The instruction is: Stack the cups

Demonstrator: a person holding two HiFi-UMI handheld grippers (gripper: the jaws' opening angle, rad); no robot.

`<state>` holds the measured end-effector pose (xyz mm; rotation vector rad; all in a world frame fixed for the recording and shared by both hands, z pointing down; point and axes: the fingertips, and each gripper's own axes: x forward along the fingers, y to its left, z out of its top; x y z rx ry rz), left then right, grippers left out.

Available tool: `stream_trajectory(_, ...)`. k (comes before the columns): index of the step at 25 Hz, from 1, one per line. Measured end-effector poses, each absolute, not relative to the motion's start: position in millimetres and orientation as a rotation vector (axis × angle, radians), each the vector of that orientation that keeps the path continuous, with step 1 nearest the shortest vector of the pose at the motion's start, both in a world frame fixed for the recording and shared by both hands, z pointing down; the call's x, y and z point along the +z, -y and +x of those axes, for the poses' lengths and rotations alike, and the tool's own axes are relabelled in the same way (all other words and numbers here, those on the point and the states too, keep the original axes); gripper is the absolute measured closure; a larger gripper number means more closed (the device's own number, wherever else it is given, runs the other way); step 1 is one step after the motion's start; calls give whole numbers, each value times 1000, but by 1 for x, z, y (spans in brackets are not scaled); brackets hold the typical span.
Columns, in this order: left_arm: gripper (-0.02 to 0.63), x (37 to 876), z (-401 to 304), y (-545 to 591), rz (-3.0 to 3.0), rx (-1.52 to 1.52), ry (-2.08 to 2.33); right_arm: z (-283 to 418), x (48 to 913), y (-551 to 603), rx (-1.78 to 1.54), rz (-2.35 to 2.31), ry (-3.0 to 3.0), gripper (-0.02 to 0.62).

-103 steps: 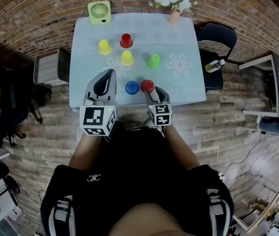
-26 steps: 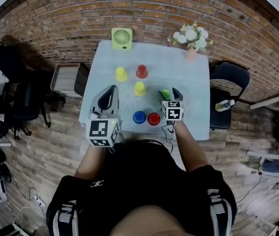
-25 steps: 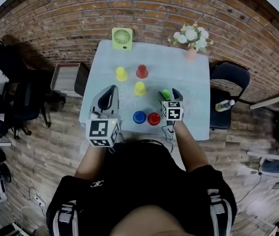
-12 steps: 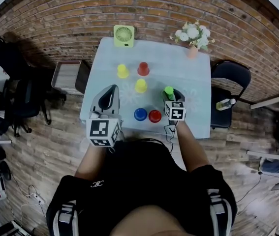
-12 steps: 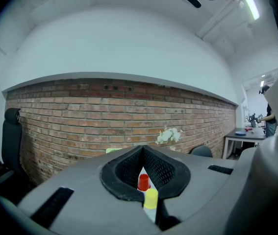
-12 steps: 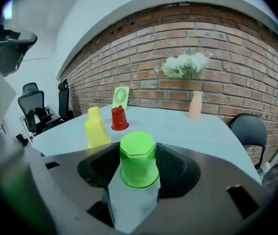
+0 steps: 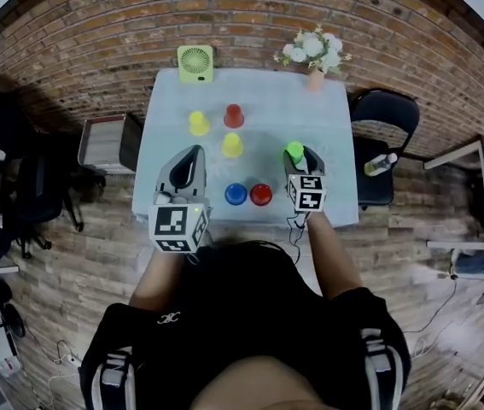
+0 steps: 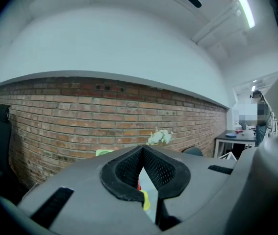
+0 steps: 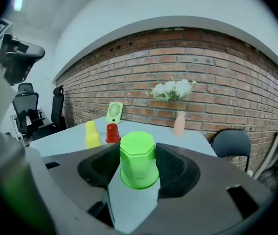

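The right claw (image 9: 139, 166) pinches the green cup (image 9: 139, 153), which stands upside down with a pad pressed against each side of it; the jaws have just been closing with the cup between them. Whether its rim is off the table (image 7: 267, 92) I cannot tell. In the head view the cup sits at the claw's tips over the right half of the table, apart from the other cups. The left claw (image 8: 142, 150) is pressed together, the tips of its pads meeting with nothing between them; only thin slivers of a red and a yellow cup, far off, show through the gap below the tips. It hangs over the near left part of the table, pointing away from the person. Between the two claws, near the front edge, the blue cup (image 7: 236, 194) and the near red cup (image 7: 261, 195) stand side by side, just apart, both upside down. Farther back, the near yellow cup (image 7: 232, 144) stands about mid-table, and beyond it are the far yellow cup (image 7: 198, 123) on the left and the far red cup (image 7: 234, 115) to its right. At the back edge a pale green fan (image 7: 195, 62) stands left of centre and a vase (image 7: 314, 79) of white flowers stands at the right corner. A dark chair (image 7: 385, 114) stands beside the table's right side, with a bottle (image 7: 380, 162) near its front edge
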<state>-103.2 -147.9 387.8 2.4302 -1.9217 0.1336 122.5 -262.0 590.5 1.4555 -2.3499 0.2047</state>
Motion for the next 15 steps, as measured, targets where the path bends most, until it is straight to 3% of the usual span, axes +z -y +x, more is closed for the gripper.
stream_trajectory(15, 603, 397, -68, 139, 2577, 164, 1692, 157, 595, 192, 228, 1593, 2253, 371)
